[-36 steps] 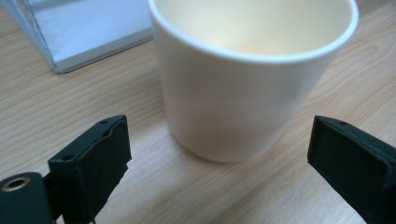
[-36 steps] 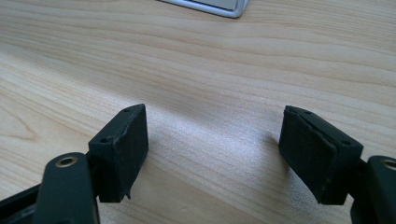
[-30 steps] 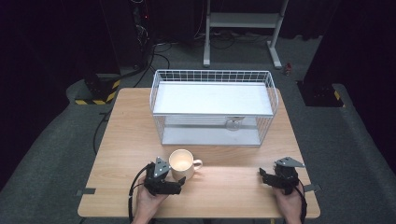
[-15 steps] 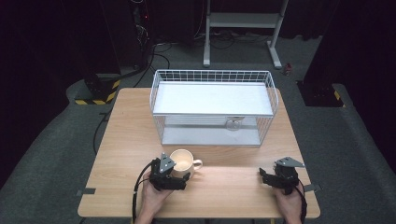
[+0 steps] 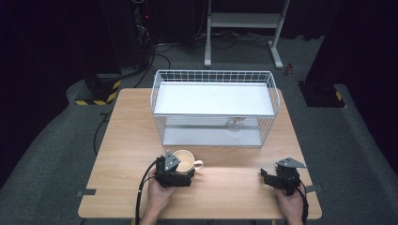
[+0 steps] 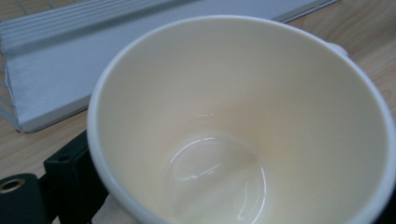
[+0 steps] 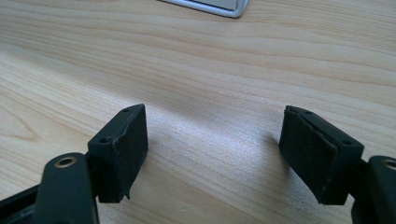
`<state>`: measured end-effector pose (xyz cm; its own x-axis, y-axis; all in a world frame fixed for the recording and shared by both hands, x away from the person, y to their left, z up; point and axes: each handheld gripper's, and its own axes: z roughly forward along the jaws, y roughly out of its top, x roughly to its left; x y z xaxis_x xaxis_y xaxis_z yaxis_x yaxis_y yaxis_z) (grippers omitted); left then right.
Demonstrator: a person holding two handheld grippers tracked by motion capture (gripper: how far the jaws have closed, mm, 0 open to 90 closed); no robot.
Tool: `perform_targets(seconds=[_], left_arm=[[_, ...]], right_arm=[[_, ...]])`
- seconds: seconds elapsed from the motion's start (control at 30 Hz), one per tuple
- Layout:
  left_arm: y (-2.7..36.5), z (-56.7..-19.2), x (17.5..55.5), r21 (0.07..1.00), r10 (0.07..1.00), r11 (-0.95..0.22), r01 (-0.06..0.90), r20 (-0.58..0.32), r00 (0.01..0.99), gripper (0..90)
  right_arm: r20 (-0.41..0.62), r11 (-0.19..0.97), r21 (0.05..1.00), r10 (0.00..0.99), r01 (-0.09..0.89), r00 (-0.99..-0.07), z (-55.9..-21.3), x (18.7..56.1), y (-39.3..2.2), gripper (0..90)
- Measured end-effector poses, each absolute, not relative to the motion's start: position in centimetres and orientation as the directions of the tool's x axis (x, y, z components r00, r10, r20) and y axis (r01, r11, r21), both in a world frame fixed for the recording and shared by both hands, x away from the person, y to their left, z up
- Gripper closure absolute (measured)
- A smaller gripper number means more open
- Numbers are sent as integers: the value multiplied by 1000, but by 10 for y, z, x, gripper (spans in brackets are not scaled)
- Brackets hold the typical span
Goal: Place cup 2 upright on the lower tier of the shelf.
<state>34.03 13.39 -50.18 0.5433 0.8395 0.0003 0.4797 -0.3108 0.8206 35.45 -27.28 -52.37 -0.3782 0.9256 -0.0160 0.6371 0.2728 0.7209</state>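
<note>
Cream cup (image 6: 243, 121) interior, perhaps between left tongs (image 5: 180, 174)

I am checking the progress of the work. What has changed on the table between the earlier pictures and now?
The left gripper has shifted slightly to the right along the near edge, closing in on the cream mug, whose wall now lies between its jaws. The mug, the wire basket and the open right gripper stayed in place.

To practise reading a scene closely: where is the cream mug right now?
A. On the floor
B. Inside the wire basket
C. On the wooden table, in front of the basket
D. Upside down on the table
C: the cream mug stands upright on the wooden table, in front of the wire basket.
</note>
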Motion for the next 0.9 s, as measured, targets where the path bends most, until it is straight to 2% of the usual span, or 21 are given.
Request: perform_targets(seconds=[0.9], left_arm=[[126, -503, 341, 827, 858, -302, 473, 20, 513, 90]], right_arm=[[-14, 271, 718, 927, 641, -376, -523, 354, -272, 236]])
